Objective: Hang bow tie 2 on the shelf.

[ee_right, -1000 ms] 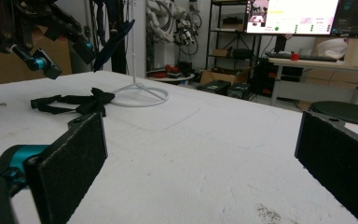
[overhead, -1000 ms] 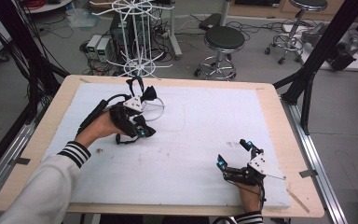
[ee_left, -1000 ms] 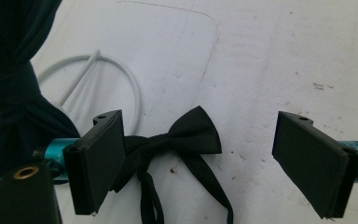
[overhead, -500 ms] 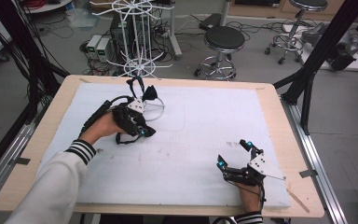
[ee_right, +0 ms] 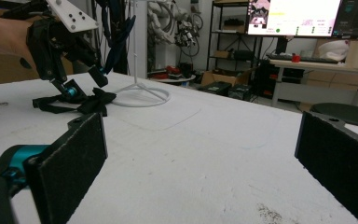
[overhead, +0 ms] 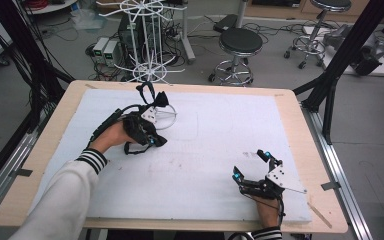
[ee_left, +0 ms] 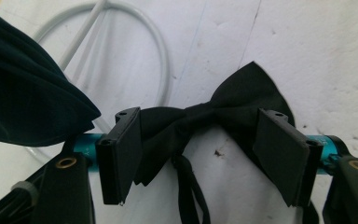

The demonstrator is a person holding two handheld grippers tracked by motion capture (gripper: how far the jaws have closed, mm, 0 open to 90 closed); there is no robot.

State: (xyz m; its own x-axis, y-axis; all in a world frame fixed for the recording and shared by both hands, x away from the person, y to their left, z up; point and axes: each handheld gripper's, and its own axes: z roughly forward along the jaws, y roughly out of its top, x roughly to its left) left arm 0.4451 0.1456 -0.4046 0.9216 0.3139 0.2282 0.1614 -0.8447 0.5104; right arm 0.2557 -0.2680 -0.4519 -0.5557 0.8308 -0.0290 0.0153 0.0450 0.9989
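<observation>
- In the high view, the right gripper (overhead: pixel 251 166) is nearest, at the lower right of the frame, resting over the white foam mat (overhead: pixel 220 150). Its jaws stand wide apart with nothing between them; the right gripper view shows only bare mat between the two black pads (ee_right: pixel 70 158).
- The hand (overhead: pixel 267 210) that carries it comes in from the bottom edge, with a striped cuff just visible.
- Farther up, in the left half of the high view, the left gripper (overhead: pixel 155 107) points toward the upper part of the frame, and a striped sleeve (overhead: pixel 92 160) leads to it from the lower left.
- In the left gripper view, the black bow tie (ee_left: pixel 214 109) lies flat on the mat, across the gap between the two jaws. Its knot is near the middle of the gap, one wing passes behind the left pad, the other behind the right pad.
- The jaws have just been closing and now stand half open around the bow tie; the pads do not yet press it. Its strap (ee_left: pixel 189 186) runs down the frame between the jaws.
- Just beyond the bow tie, at the upper left of this view, is the white ring base (ee_left: pixel 161 60) of a wire stand, and a dark blue cloth (ee_left: pixel 23 88) hangs at the left edge.
- In the right gripper view, the left gripper (ee_right: pixel 81 79) is at the upper left, tilted down upon the bow tie (ee_right: pixel 95 100), beside the ring base (ee_right: pixel 140 99).
</observation>
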